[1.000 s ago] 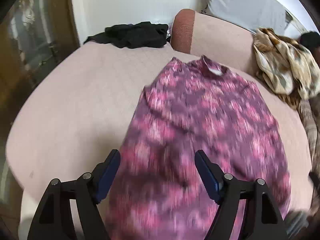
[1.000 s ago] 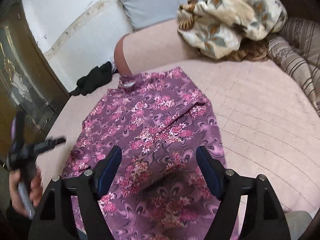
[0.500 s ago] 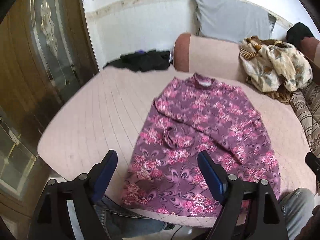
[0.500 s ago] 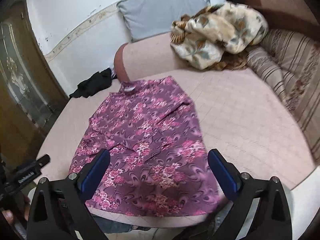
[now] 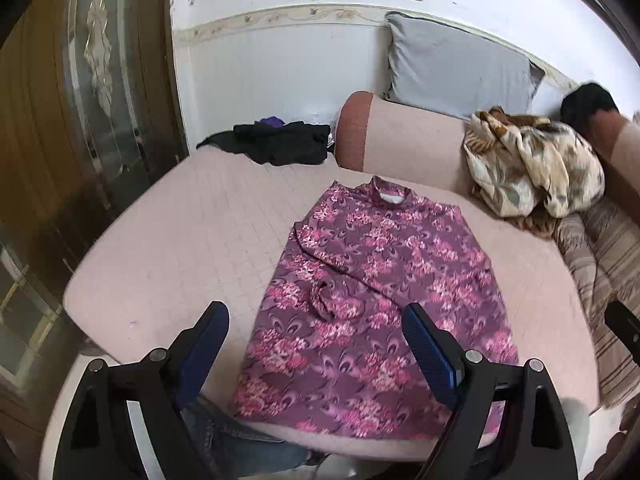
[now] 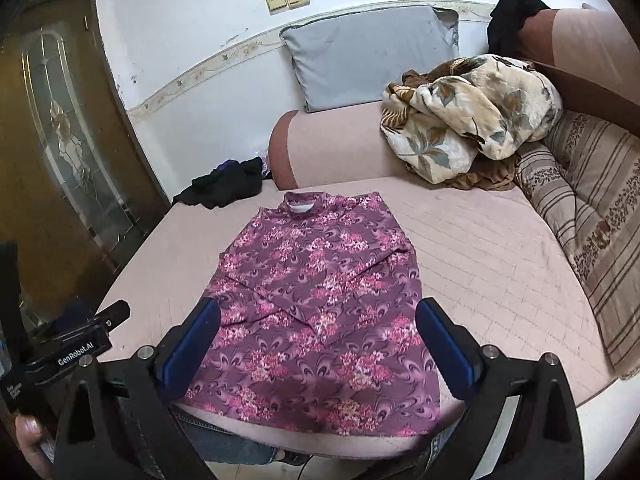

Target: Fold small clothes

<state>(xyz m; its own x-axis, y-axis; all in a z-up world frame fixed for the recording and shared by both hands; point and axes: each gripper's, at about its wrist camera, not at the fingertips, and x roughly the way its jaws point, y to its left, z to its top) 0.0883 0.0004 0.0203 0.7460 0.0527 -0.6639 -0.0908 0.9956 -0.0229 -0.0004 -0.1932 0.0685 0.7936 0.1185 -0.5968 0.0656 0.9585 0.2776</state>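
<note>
Pink quilted sofa seat (image 5: 192, 240) carries the floral top (image 6: 320, 304), collar toward the backrest, sleeves already folded inward. Remaining: fold the body. Both grippers' fingers hover released, holding nothing.

black claw (image 5: 316, 344), blue pads (image 5: 428, 350), silver screws

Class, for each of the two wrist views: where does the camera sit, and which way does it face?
Left wrist: on the left tool, open, facing the floral top from the sofa's near edge; jeans below.
Right wrist: on the right tool, open, same direction; the left tool at left.
Shared: top, grey pillow, black clothes.
</note>
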